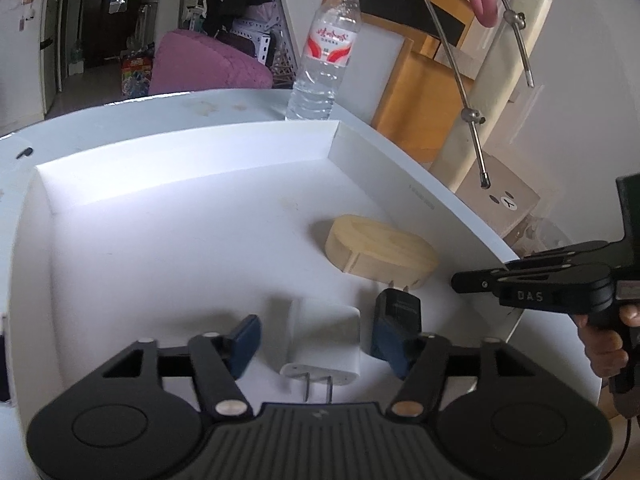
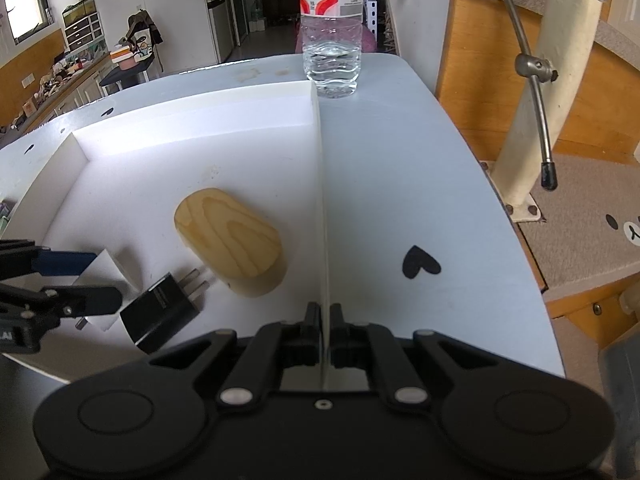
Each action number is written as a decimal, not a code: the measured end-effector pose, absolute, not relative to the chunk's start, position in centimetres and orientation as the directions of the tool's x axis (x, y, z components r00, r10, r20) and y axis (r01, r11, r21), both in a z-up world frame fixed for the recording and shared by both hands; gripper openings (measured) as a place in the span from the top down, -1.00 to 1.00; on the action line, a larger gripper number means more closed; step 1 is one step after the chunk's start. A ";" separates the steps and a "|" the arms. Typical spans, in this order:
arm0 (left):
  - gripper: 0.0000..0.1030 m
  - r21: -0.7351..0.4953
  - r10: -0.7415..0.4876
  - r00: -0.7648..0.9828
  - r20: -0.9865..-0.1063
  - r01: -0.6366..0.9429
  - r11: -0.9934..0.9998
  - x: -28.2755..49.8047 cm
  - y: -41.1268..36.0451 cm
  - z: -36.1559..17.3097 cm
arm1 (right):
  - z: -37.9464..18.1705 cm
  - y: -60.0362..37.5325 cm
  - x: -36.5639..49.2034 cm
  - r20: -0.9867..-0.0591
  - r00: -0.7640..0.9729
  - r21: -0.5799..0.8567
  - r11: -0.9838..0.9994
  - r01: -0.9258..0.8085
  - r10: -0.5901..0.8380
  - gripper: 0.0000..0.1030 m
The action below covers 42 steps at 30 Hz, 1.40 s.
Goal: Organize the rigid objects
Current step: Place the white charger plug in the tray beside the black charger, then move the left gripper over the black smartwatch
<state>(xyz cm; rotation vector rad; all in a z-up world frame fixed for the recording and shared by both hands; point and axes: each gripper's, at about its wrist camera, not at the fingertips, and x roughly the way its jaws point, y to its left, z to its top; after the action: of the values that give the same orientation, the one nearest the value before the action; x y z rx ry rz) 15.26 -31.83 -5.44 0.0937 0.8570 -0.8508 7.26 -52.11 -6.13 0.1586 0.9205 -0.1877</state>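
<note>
A shallow white tray lies on the table and holds three things. A white plug charger lies flat, prongs towards me, between the fingers of my left gripper. The gripper is open, with a gap at each pad. A black plug charger rests against its right finger, prongs towards an oval wooden block. My right gripper is shut on the tray's thin right wall. In the right wrist view the white charger, black charger and block lie left of that wall.
A clear water bottle with a red label stands on the white table beyond the tray's far right corner. A black heart sticker marks the table right of the tray. Bent metal rods and a cream post rise past the table's right edge.
</note>
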 end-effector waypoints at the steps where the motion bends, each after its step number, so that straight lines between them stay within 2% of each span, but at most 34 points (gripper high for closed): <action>1: -0.54 -0.243 -0.620 0.362 -0.696 0.694 0.678 15.0 -31.6 -5.1 | -6.1 -52.1 7.3 -0.801 0.591 0.055 0.972 0.228 -0.093 0.91; 3: -0.67 -0.222 -0.623 0.378 -0.685 0.706 0.672 14.3 -30.9 -4.1 | -6.1 -52.1 7.3 -0.801 0.592 0.057 0.972 0.227 -0.092 0.91; 14: -0.99 -0.097 -0.591 0.532 -0.607 0.689 0.719 11.0 -24.1 0.2 | -6.2 -52.3 7.2 -0.799 0.595 0.063 0.972 0.225 -0.086 0.91; 29: -1.00 -0.053 -0.377 0.665 -0.645 0.453 0.890 12.1 -13.9 -2.2 | -6.2 -52.3 7.1 -0.796 0.600 0.064 0.973 0.223 -0.085 0.91; 34: -1.00 -0.055 -0.354 0.687 -0.635 0.417 0.907 12.3 -12.6 -3.2 | -6.2 -52.3 7.1 -0.797 0.598 0.062 0.973 0.222 -0.086 0.91; 35: -0.93 -0.046 -0.349 0.693 -0.631 0.416 0.908 12.3 -12.7 -3.4 | -6.2 -52.3 7.1 -0.797 0.598 0.062 0.973 0.222 -0.086 0.91; 39: -0.37 -0.057 -0.355 0.664 -0.658 0.427 0.903 13.3 -13.0 -4.9 | -6.3 -52.3 7.1 -0.796 0.599 0.064 0.973 0.223 -0.085 0.91; 42: -0.25 -0.073 -0.370 0.635 -0.678 0.443 0.894 14.2 -13.6 -6.3 | -6.2 -52.3 7.1 -0.796 0.600 0.065 0.973 0.223 -0.085 0.91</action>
<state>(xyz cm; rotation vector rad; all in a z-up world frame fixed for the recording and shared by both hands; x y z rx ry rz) 14.22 -13.57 -6.32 0.1034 0.7509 -0.4652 7.10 -52.28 -6.23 0.1637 0.9114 -0.1796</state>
